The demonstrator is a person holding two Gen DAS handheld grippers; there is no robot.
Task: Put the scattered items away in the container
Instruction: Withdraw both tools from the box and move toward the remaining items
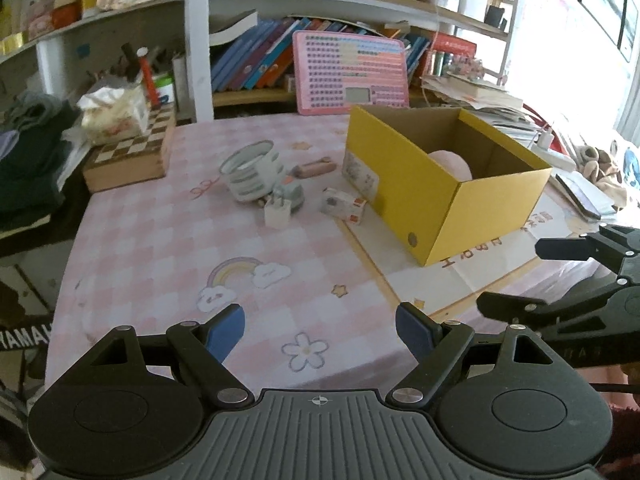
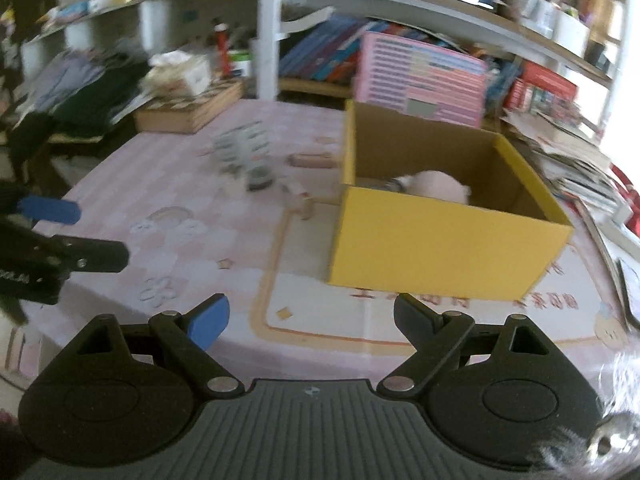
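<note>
A yellow cardboard box (image 1: 492, 204) stands on the pink checked table, with a pale pink soft item (image 1: 452, 162) inside; the box (image 2: 440, 240) and pink item (image 2: 438, 185) also show in the right wrist view. Left of the box lie a striped cup-like holder (image 1: 253, 170), a small toy car (image 1: 291, 196), a white plug adapter (image 1: 277, 212), a small white and orange carton (image 1: 344, 205) and a brown stick-shaped item (image 1: 314, 168). My left gripper (image 1: 320, 330) is open and empty near the table's front edge. My right gripper (image 2: 311, 318) is open and empty in front of the box.
A chessboard box (image 1: 132, 152) with a tissue pack sits at the table's back left. A pink keyboard toy (image 1: 350, 74) leans on the bookshelf behind the box. Stacked papers (image 1: 480, 94) lie at back right. Dark clothes (image 1: 28, 160) pile at the left.
</note>
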